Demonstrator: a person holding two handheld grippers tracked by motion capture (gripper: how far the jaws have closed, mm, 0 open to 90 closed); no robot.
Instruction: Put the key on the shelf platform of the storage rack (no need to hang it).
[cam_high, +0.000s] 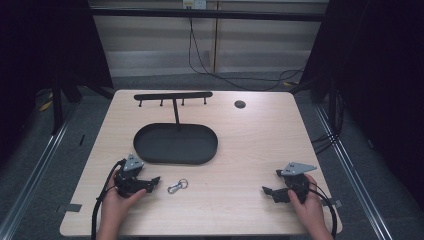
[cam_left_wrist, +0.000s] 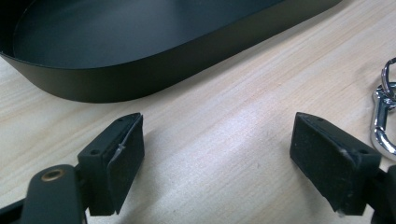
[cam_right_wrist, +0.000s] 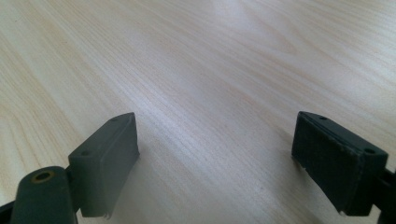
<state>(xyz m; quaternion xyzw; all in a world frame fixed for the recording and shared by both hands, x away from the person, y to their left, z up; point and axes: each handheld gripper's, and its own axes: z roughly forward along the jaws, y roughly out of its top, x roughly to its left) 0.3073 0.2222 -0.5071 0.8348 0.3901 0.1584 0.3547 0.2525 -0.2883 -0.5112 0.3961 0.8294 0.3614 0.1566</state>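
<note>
A pale wooden table under dim light, dark curtains on both sides and cables trailing across the floor behind. On it sits a black oval tray with a post rising to a hook rail, and in front of the tray lies the small metal key clip, bare wood all round it.

Here's what matters: the clip lies just beside the left gripper, off its tips toward the middle of the table, its long axis slanting from near-left up to far-right, ring end farther out. In the left gripper view the clip peeks in at the right edge, just outside the right-hand jaw, not between the two. So the left gripper is plainly the nearer one; the right gripper is well apart, over by the table's right side.

Both sets of jaws stand wide apart, nothing between them but wood grain. Both hands rest low near the front edge, grippers pointing inward toward each other, close to the tabletop.

My read: the left needs a small swing toward the clip to bring it between the jaws, crosswise to that slanted axis.
</note>
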